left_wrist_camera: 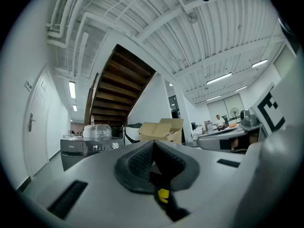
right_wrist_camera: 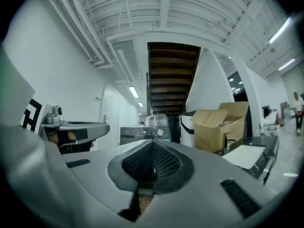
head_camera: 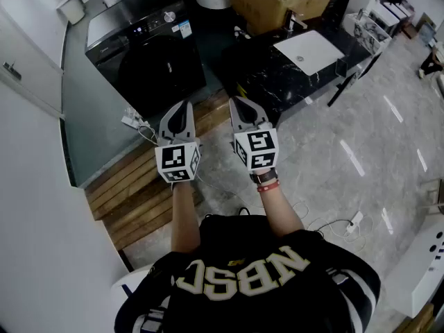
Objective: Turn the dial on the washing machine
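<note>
1 black washing machine [head_camera: 146, 57] stands against the glass wall, front door facing the person. Its dial [head_camera: 170, 17] is the round silver knob at the right end of the top control panel, also seen from the left claw [left_wrist_camera: 115, 146] and the right claw [right_wrist_camera: 160, 132]. A clear plastic container [left_wrist_camera: 97, 131] sits on the machine's top. A white power strip [head_camera: 132, 121] with cables lies at the machine's foot. A wooden platform [head_camera: 139, 193] runs along the floor in front of the machine, between it and the person. Right of the machine is a black marble surface [head_camera: 260, 78] carrying a white basin [head_camera: 309, 50]. An open cardboard box [head_camera: 277, 2] is behind that. Dark wooden stairs [right_wrist_camera: 173, 75] rise behind the machine.

The 2 claws are held side by side in the air in front of the machine, well apart from it. Left claw [head_camera: 183, 107] is clenched, pads together, gripping nothing. Right claw [head_camera: 236, 104] is clenched too, empty, touching nothing.
</note>
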Demonstrator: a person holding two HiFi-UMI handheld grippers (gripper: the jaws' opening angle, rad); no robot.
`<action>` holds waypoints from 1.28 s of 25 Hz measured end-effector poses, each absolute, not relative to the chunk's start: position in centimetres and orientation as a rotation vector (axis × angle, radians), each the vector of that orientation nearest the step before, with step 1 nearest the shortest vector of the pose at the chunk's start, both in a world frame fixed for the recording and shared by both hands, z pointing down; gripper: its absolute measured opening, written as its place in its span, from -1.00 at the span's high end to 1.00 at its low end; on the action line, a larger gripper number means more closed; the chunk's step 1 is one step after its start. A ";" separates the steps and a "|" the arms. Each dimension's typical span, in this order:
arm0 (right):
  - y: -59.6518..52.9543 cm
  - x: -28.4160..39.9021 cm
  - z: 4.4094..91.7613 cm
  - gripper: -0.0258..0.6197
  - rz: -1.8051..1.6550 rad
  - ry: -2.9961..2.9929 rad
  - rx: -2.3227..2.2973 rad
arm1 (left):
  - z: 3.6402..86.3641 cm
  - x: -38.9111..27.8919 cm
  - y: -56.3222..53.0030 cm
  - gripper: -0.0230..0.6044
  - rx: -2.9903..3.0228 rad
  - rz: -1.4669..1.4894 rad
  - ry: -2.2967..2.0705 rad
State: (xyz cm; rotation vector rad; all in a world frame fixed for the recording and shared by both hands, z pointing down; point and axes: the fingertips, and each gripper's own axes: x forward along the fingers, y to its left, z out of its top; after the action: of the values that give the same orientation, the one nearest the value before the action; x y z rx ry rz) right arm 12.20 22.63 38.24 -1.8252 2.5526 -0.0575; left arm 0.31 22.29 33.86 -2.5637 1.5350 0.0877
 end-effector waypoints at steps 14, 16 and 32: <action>19.1 15.1 40.4 0.90 -0.072 2.581 -1.828 | 37.1 4.4 19.1 0.88 -2.636 0.113 1.571; 17.6 14.7 41.0 0.90 -0.073 2.592 -1.838 | 37.7 4.2 17.6 0.88 -2.643 0.117 1.580; -7.9 5.6 38.6 0.90 0.016 2.694 -1.757 | 36.2 -3.7 -7.1 0.89 -2.573 0.156 1.650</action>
State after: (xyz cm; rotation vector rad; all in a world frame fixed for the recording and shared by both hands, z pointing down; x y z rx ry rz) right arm 5.56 -7.94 38.55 -1.7565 2.6944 0.0161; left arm -3.70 -7.11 36.15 -2.5729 1.6499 0.1555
